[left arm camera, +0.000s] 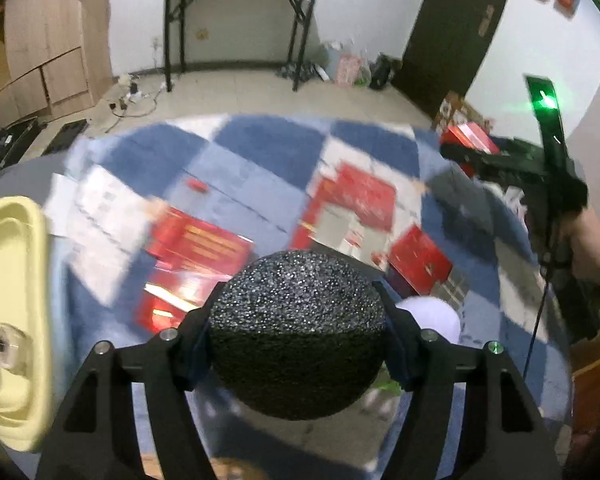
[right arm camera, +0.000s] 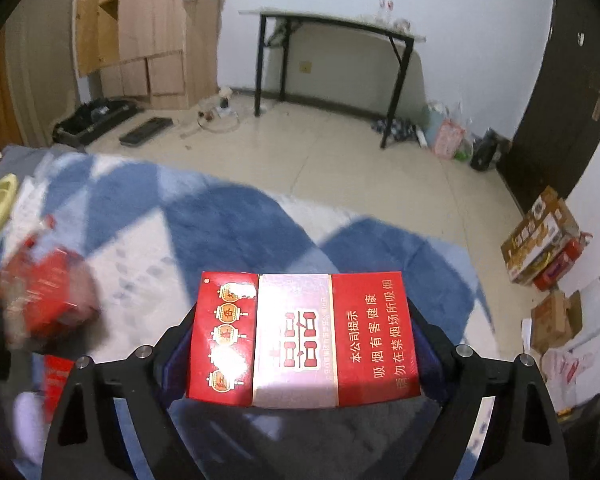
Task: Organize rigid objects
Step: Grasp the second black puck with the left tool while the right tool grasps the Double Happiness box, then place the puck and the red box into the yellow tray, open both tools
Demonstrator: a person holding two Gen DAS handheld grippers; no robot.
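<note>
My left gripper (left arm camera: 298, 336) is shut on a black foam ball (left arm camera: 298, 332) and holds it above a blue and white checked cloth (left arm camera: 260, 140). Several red boxes (left arm camera: 202, 242) lie blurred on the cloth beyond the ball. My right gripper (right arm camera: 302, 344) is shut on a red and white cigarette box (right arm camera: 302, 338), held flat above the cloth (right arm camera: 228, 232). The right gripper also shows at the right of the left wrist view (left arm camera: 500, 164), holding a red box (left arm camera: 470, 138). A yellow tray (left arm camera: 10, 264) sits at the left edge.
A white round object (left arm camera: 432, 314) lies just right of the ball. More red boxes (right arm camera: 48, 296) lie blurred at the left of the right wrist view. A black-legged table (right arm camera: 332, 24), wooden cabinets (right arm camera: 148, 32), cardboard boxes (right arm camera: 540, 240) and a dark door (right arm camera: 572, 80) stand beyond.
</note>
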